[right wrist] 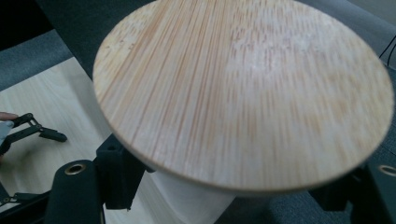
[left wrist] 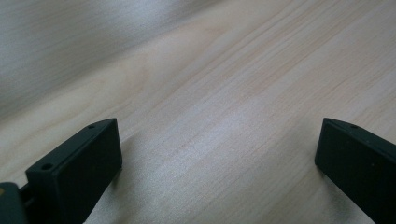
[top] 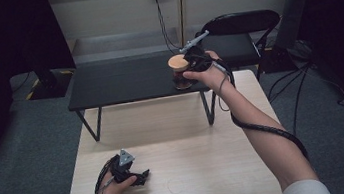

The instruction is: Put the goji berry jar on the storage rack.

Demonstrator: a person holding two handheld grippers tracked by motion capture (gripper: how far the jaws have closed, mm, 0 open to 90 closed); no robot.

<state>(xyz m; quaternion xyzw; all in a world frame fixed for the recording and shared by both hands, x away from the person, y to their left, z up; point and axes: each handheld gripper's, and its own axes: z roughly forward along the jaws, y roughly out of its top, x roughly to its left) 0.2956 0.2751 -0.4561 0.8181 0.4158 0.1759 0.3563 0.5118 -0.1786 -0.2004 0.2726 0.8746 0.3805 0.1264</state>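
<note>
— Jar point(top: 181, 75) with the bamboo lid point(right wrist: 243, 88): where is it seen?
— On the black counter point(top: 117, 81), gripped by the right gripper point(top: 191, 66) below the lid.
— And the left gripper point(top: 137, 176)?
— Rested on the wooden counter point(top: 191, 145), jaws wide apart, nothing held.

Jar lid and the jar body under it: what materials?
Lid: looks like bamboo or wood, matte, with fine parallel grain and a pale tan tone. Jar: probably clear glass, dark contents showing through, though the high view is too small to be sure. The right tool grips it.
</note>
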